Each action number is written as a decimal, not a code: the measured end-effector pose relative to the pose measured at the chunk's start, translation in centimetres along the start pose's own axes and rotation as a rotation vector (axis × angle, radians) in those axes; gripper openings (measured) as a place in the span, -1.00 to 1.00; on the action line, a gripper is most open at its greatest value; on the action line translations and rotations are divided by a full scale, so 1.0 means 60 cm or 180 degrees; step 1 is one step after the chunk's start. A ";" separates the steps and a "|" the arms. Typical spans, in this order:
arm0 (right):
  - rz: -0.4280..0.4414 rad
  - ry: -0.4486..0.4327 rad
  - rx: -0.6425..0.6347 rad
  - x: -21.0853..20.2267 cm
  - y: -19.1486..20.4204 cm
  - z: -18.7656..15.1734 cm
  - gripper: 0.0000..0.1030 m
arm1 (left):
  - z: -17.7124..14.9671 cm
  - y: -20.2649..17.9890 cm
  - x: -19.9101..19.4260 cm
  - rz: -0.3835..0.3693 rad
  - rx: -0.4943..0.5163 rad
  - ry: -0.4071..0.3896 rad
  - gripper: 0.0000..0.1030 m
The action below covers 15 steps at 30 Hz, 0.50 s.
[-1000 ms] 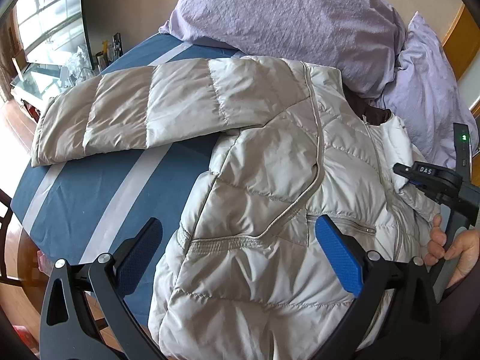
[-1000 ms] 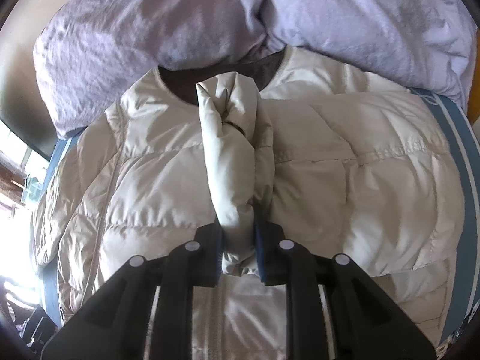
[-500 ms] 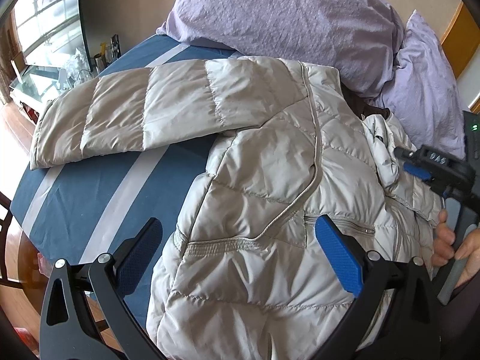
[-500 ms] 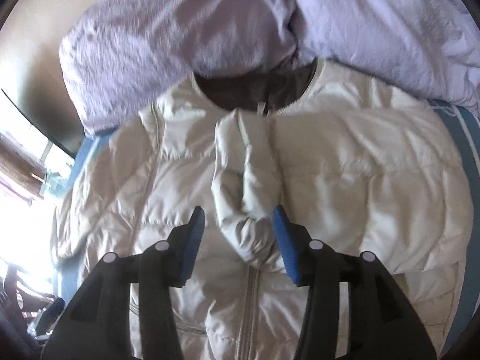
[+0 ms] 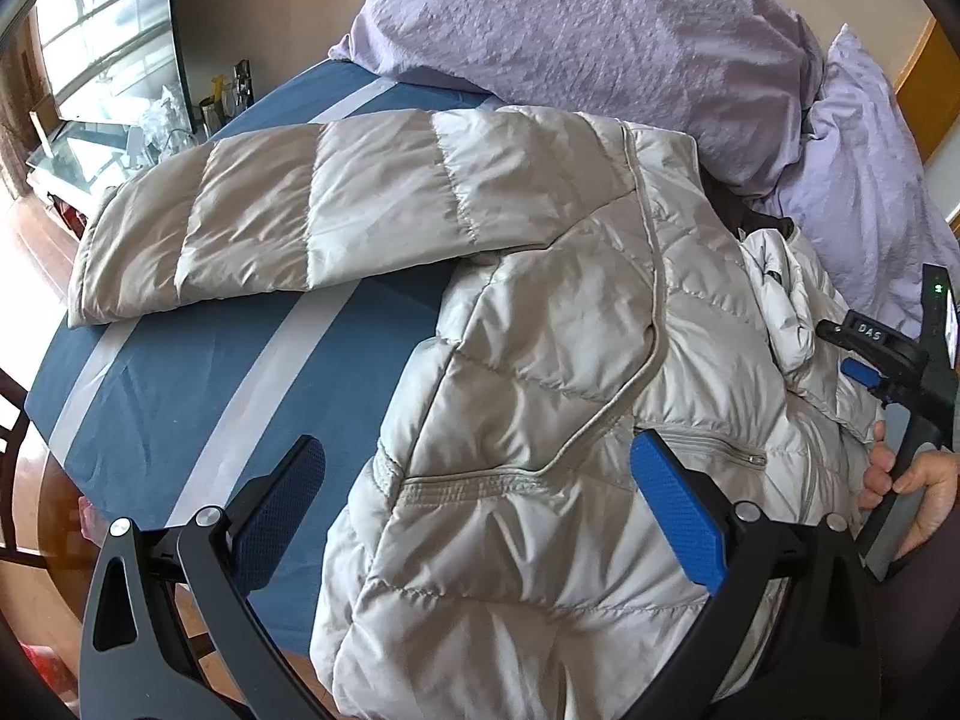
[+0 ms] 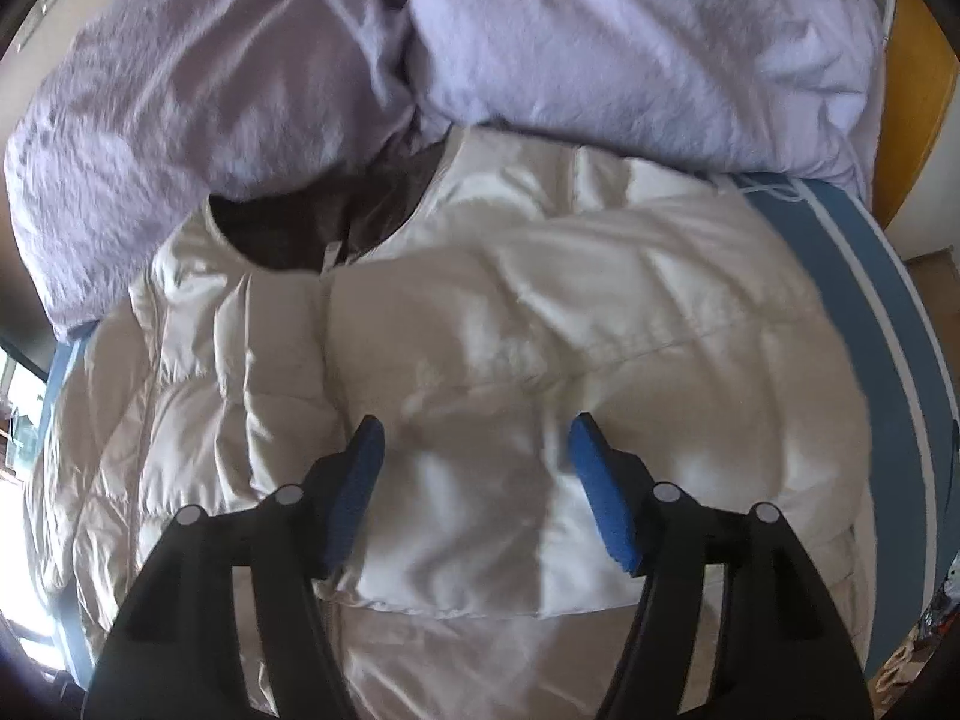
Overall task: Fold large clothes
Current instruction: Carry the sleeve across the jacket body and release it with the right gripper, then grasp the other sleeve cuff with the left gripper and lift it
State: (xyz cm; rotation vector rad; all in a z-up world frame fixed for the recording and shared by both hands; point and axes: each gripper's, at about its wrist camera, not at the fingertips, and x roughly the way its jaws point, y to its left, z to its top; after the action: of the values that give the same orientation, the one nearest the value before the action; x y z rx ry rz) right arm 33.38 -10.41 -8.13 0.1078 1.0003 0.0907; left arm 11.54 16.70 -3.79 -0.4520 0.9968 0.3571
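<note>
A beige quilted puffer jacket (image 5: 540, 360) lies front up on a blue bed cover (image 5: 210, 384). One sleeve (image 5: 300, 216) stretches out flat to the left. The other sleeve (image 6: 540, 360) lies folded across the chest. My left gripper (image 5: 480, 504) is open and empty above the jacket's lower left side. My right gripper (image 6: 474, 450) is open and empty just above the folded sleeve; it also shows at the right edge of the left wrist view (image 5: 864, 354), held by a hand.
Two lilac pillows (image 5: 588, 24) (image 6: 630, 36) lie against the jacket's collar at the head of the bed. A glass cabinet (image 5: 96, 90) stands beyond the bed's left side. A wooden board (image 6: 918, 102) rises at the right.
My right gripper was shut on the sleeve, then opened and let it drop onto the chest. It now hovers wide open over the sleeve. My left gripper stayed open and still.
</note>
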 end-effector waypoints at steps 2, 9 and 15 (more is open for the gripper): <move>-0.0012 0.0009 -0.0046 0.006 0.011 -0.005 0.37 | 0.001 0.005 0.000 0.0010 -0.0013 -0.0004 0.97; 0.0006 0.0169 -0.0087 0.019 0.043 -0.016 0.51 | 0.004 0.019 0.003 0.0042 -0.0078 0.0001 0.97; -0.0050 0.0251 -0.0030 0.032 0.052 -0.023 0.59 | 0.007 0.030 0.005 0.0060 -0.0112 0.0005 0.97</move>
State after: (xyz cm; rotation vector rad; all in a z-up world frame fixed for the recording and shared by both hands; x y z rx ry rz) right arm 33.18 -7.02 -10.02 0.0885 1.0793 0.0859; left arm 11.12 18.43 -4.22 -0.4752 0.9982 0.3917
